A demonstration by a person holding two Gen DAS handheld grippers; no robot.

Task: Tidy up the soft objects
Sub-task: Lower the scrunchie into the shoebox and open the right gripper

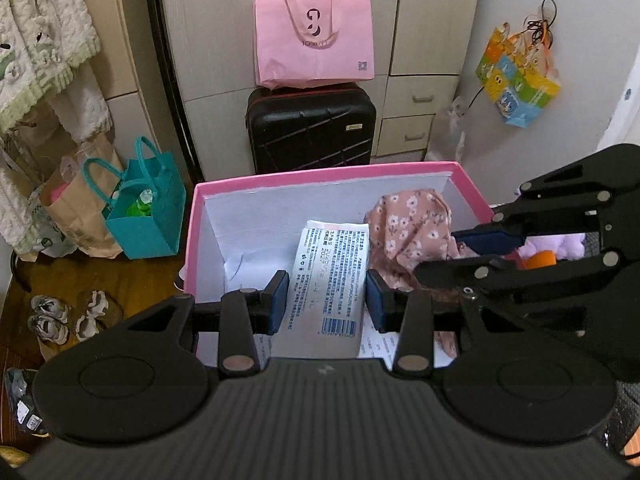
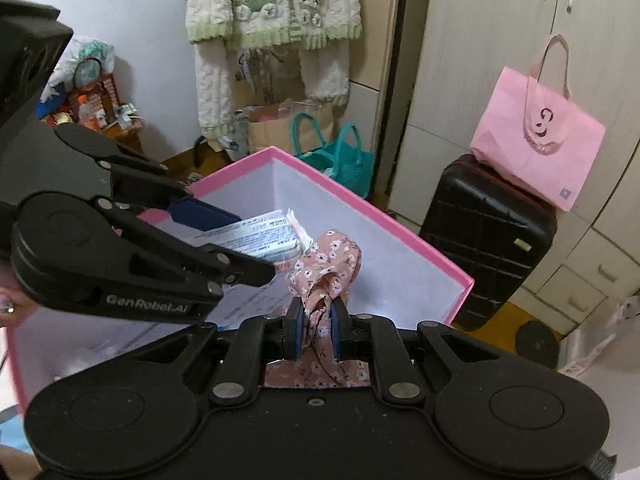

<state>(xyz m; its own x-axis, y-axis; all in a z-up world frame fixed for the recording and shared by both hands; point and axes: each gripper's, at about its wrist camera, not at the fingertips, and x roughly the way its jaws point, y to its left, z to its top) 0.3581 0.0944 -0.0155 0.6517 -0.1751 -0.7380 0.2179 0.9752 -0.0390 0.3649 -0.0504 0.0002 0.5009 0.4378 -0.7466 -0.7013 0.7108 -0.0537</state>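
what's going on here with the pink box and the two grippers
A person is sorting soft things into a pink box with a handheld gripper in each hand. The right gripper is shut on a floral cloth, holding it over the box. The left gripper has its jaws set on either side of a white printed packet in the box, though whether it grips is unclear. A purple plush toy shows behind the right gripper.

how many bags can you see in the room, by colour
pink bag: 1, on top of the black suitcase
teal bag: 1
brown paper bag: 1
multicoloured bag: 1, hanging on the wall
total: 4
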